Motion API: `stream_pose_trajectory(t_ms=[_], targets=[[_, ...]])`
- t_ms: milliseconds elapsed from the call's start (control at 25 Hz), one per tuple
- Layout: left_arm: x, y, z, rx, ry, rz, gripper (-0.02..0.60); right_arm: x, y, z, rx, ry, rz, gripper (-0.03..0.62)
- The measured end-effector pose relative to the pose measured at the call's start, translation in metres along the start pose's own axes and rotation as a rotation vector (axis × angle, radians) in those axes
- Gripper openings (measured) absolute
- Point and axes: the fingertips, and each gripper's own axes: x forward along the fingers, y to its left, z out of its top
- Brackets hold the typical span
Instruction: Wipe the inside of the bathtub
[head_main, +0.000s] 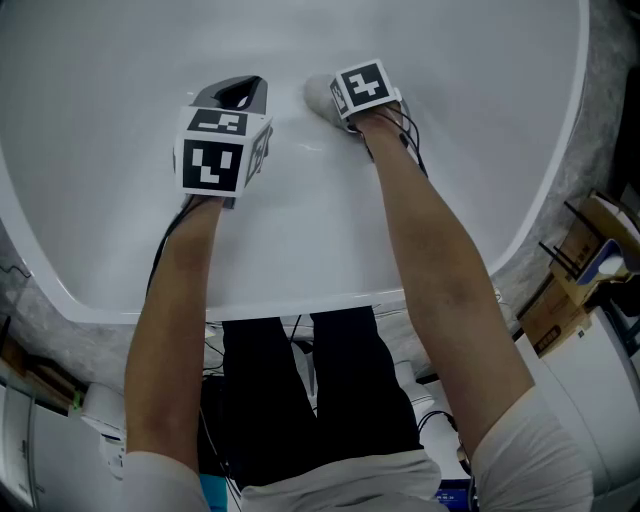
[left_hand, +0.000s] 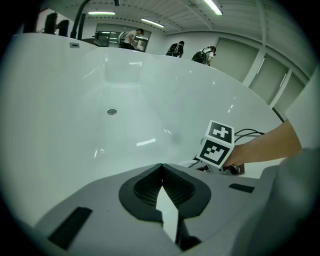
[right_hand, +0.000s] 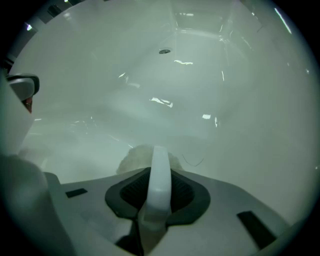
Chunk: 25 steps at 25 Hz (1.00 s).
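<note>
Bathtub (head_main: 300, 250): white, glossy interior, drain (left_hand: 112, 112) at the far floor. Right gripper (right_hand: 158, 186): clamped on the white handle (right_hand: 160, 160) of a pale wiping pad (right_hand: 132, 157), which is set against the inner wall, presumably for scrubbing. Left gripper (left_hand: 161, 172): closed, empty, held alongside, seemingly idle.

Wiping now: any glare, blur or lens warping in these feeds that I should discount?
Head view: dim but even light, the white bathtub almost featureless. Left gripper view: strong fisheye bending the rim, small ceiling-light streaks on the wall. Right gripper view: hazy, with bright glints on the tub, and the scrubber ahead of the right gripper is blurred.
</note>
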Motion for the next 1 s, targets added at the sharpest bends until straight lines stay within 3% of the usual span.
stream_pose_trajectory(t_ms=[280, 600, 1000], targets=[[0.0, -0.011, -0.002, 0.014, 0.006, -0.004, 0.012, -0.008, -0.023, -0.013, -0.034, 0.036, -0.06, 0.095], [-0.009, -0.026, 0.0, 0.014, -0.001, -0.003, 0.012, -0.027, -0.024, -0.024, -0.185, 0.101, -0.112, 0.095], [-0.047, -0.053, 0.022, 0.001, -0.031, 0.017, 0.012, -0.087, -0.023, -0.036, -0.221, 0.011, -0.096, 0.095]])
